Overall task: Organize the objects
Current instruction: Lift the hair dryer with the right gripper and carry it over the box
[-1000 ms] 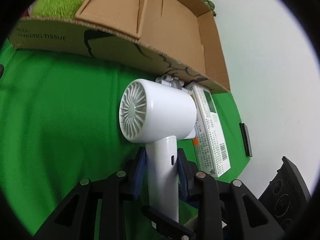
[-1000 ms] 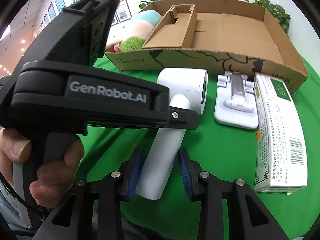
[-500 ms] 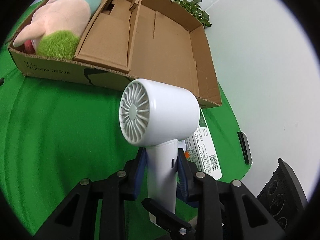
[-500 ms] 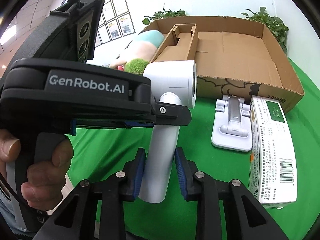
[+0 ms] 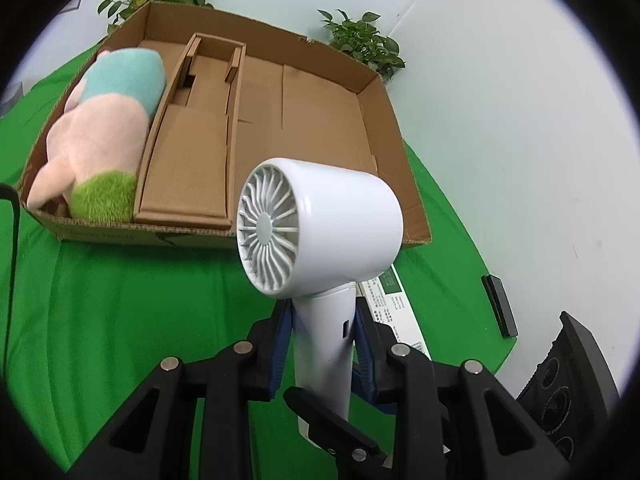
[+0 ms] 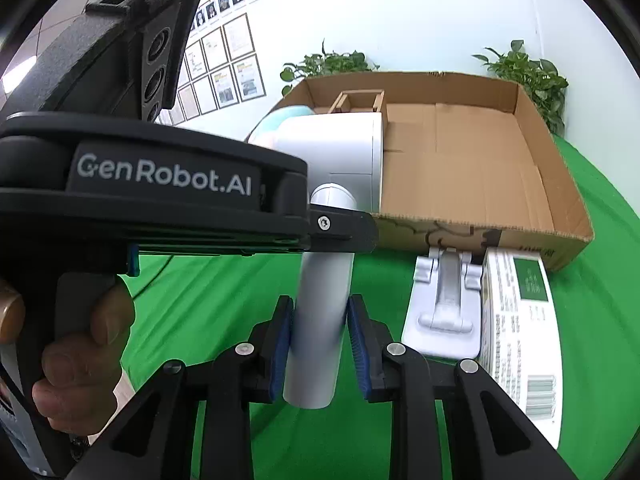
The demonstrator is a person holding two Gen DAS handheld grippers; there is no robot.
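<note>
Green cloth is covering the whole surface (image 5: 104,320), and on it, at the far side, the big cardboard box (image 5: 372,92) is lying open with low walls. Its left bay is taken by a soft plush toy (image 5: 108,128); a folded cardboard insert (image 5: 192,152) is sitting in the middle; the right half is bare floor, which looks like the best room for another item.

The white hair dryer (image 5: 324,216) is hanging above the cloth, just near of the box's front wall, handle down and grille facing left. It looks rigid, smooth and glossy, probably top-heavy with the barrel up there, so the straight handle is the sensible hold, and that is exactly where both claws are sitting.

The left claw (image 5: 322,344) is pinching the handle just under the barrel, blue pads flat on both sides. The right claw (image 6: 318,344) is bracketing the handle lower down; its left pad seems to be touching, but a sliver of gap is showing on the right, so I cannot tell whether it is truly gripping.

On the right, near the box's front wall, a white folding stand (image 6: 444,312) and a printed carton (image 6: 520,340) are lying just beside each other. The front wall is the edge to clear; slick plastic could twist between the pads.
</note>
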